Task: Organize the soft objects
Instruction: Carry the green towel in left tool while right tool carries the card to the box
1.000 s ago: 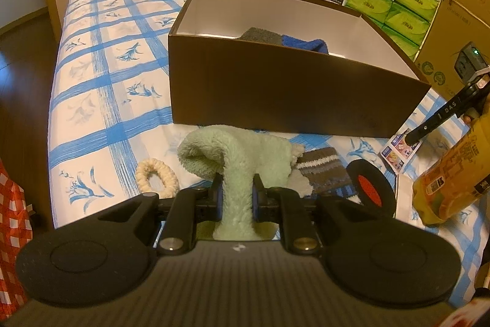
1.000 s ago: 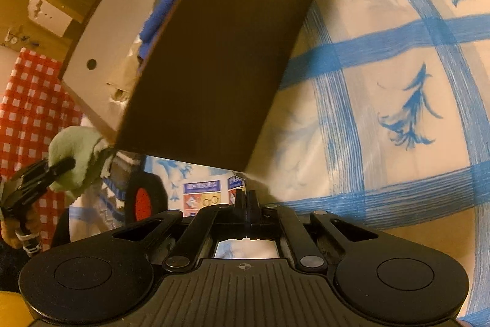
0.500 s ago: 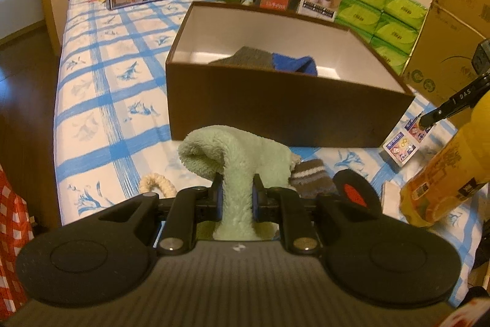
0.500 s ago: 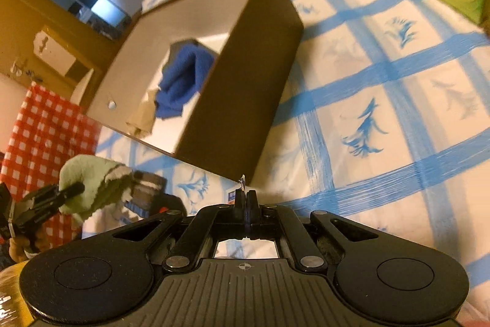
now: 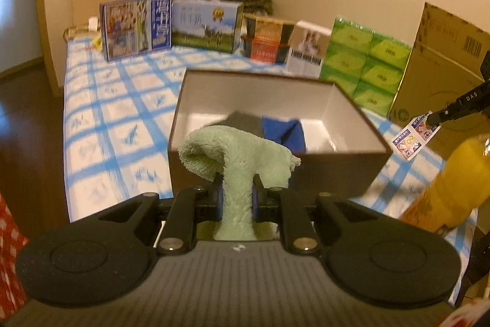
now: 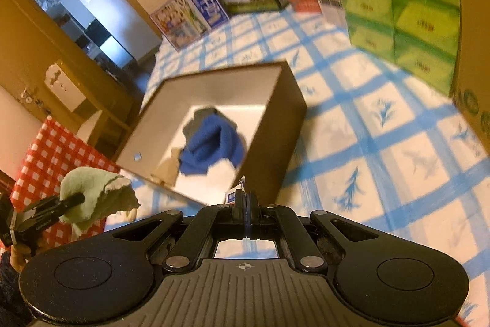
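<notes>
Pinching a small printed card, the right hand-held gripper is shown closed; the card's face is legible only from the left wrist. A green fleece cloth is clamped by the left hand-held gripper; its lower end is hidden.

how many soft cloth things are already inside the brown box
2 in plain sight: a blue fabric piece mid-floor of the brown cardboard box, and a grey fabric piece beside and partly under it. A tan scrap nearby is unclear; more may hide beneath.

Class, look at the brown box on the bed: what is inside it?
Inside the brown box lie a blue cloth and a grey cloth. Whatever lies beneath them is covered.
</notes>
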